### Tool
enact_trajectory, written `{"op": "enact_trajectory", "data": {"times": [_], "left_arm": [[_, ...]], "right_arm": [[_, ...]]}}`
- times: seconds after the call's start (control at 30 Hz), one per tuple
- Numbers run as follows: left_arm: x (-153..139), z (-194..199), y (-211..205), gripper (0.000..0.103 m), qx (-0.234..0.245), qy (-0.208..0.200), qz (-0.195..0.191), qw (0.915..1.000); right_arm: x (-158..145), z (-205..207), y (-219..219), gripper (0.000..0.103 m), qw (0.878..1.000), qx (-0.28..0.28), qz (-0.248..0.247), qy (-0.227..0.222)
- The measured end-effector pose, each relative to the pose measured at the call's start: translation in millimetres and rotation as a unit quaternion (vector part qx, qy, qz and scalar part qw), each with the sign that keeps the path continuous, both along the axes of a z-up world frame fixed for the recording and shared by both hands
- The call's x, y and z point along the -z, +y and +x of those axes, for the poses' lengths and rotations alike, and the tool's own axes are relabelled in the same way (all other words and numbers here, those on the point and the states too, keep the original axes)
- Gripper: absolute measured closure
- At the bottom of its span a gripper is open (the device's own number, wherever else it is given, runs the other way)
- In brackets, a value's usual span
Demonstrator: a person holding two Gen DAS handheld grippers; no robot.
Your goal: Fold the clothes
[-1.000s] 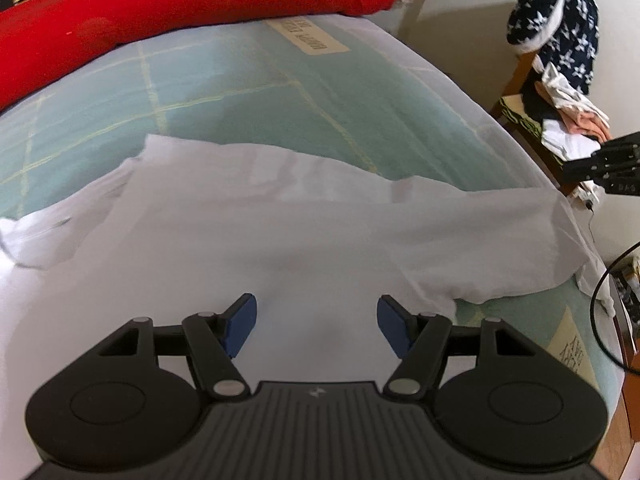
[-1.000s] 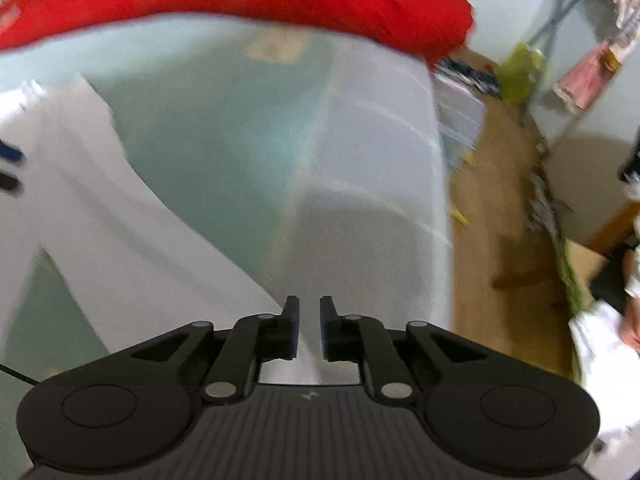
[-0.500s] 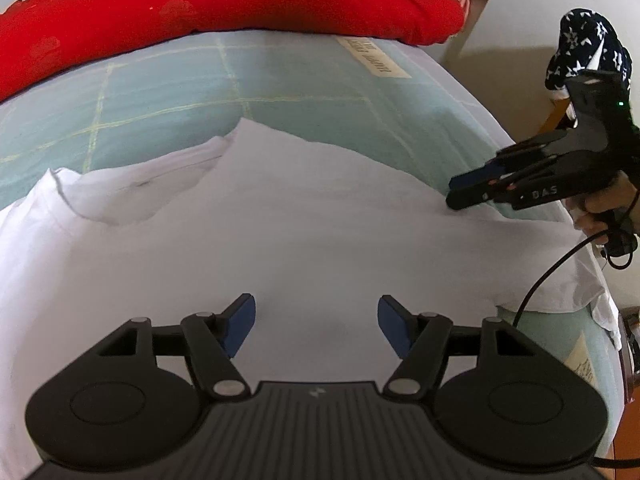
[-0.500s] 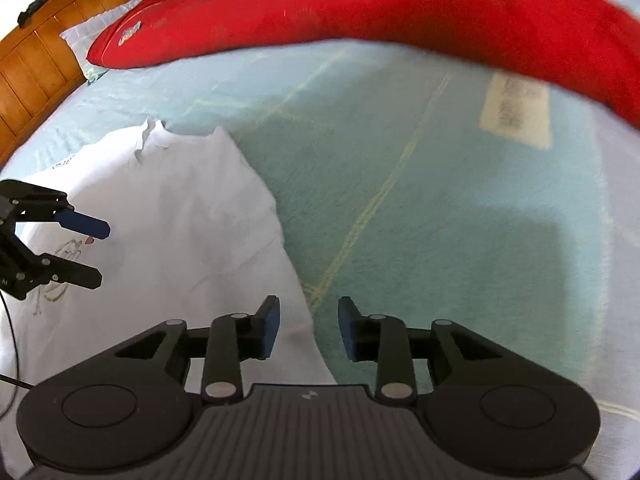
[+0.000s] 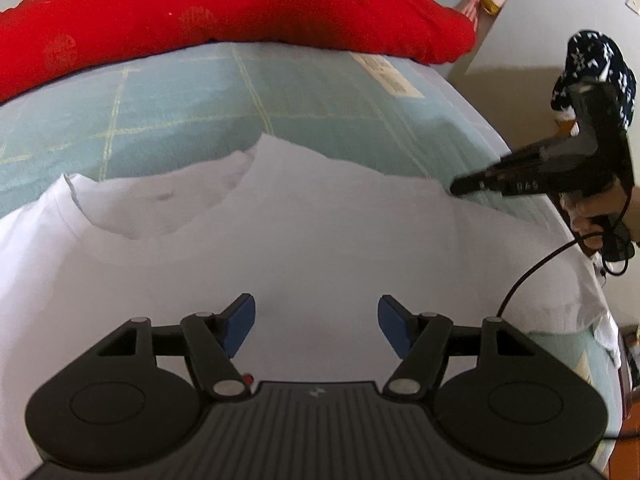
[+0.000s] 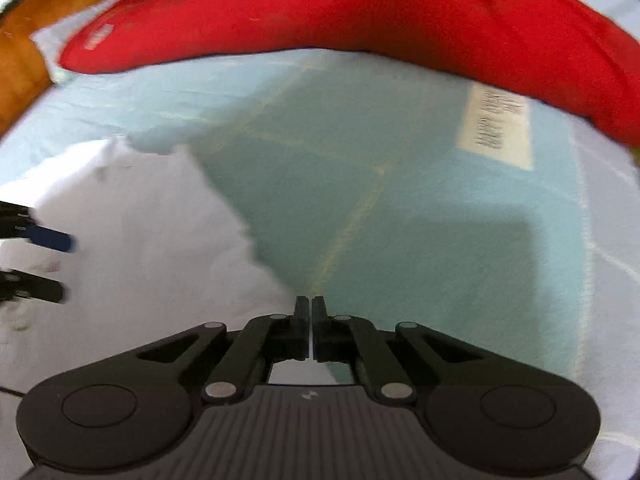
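A white shirt lies spread flat on the teal bed sheet, its collar end at the left. My left gripper hovers over the middle of the shirt, open, with nothing between its blue pads. In the left wrist view my right gripper reaches in from the right, held by a hand, its tip at the shirt's far right edge. In its own view the right gripper is shut right where the edge of the white shirt meets the sheet, pinching that edge. The left gripper shows at the left border.
A long red bolster lies across the far side of the bed. A navy patterned garment hangs beyond the bed's right edge. A black cable trails from the right gripper. A wooden headboard stands at the far left.
The right gripper swung in from the bed's right side to the shirt's edge, opened, then shut there. The left gripper shifted a little over the shirt and stayed open.
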State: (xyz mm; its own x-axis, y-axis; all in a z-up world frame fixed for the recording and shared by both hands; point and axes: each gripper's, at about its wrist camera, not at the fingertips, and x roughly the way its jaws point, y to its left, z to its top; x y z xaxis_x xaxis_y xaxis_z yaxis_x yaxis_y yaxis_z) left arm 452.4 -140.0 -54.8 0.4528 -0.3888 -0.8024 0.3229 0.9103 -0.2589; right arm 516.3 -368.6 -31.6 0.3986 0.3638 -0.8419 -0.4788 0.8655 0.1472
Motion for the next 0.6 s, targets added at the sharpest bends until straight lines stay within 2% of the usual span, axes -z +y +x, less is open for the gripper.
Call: {"op": "enact_trajectory", "data": {"times": [0.03,0.07,0.13,0.17,0.23,0.3,0.4,0.5,0.6], "left_arm": [[-1.0,2.0,0.8,0.035,-0.001,-0.002,-0.003,1.0],[-2.4,4.1,1.2,0.035,-0.002,-0.007,-0.005,1.0],[-5.0,8.5,1.8,0.035,-0.002,-0.015,-0.007,0.9999],[-5.3,11.3,1.4,0.035,-0.002,-0.016,-0.01,0.9998],[-5.1,17.1,0.5,0.035,0.001,-0.016,-0.016,0.9997],[0.8,23.6,-1.3,0.034,0.012,-0.003,-0.03,0.9995],[13.8,34.6,-5.9,0.034,0.03,0.013,-0.022,0.9992],[21.0,50.2,-10.6,0.033,0.043,-0.021,0.021,0.9986],[26.2,71.6,-12.7,0.033,0.035,-0.037,0.038,0.998]], "right_arm": [[-3.3,-2.1,0.6,0.099,1.0,0.002,0.007,-0.003],[-6.5,-4.2,1.2,0.093,1.0,0.004,0.014,-0.005],[-13.1,-8.4,2.4,0.09,1.0,0.008,0.027,-0.01],[-16.3,-10.5,3.0,0.085,0.999,0.01,0.034,-0.013],[-26.0,-19.2,15.8,0.075,0.997,-0.013,0.068,-0.02],[-24.5,-25.4,37.2,0.057,0.993,-0.057,0.102,-0.007],[-0.7,-24.7,60.3,0.056,0.994,-0.082,0.077,0.002],[24.0,-17.7,72.2,0.059,0.995,-0.087,0.042,-0.012],[25.5,1.0,67.0,0.063,0.997,-0.059,0.047,-0.03]]}}
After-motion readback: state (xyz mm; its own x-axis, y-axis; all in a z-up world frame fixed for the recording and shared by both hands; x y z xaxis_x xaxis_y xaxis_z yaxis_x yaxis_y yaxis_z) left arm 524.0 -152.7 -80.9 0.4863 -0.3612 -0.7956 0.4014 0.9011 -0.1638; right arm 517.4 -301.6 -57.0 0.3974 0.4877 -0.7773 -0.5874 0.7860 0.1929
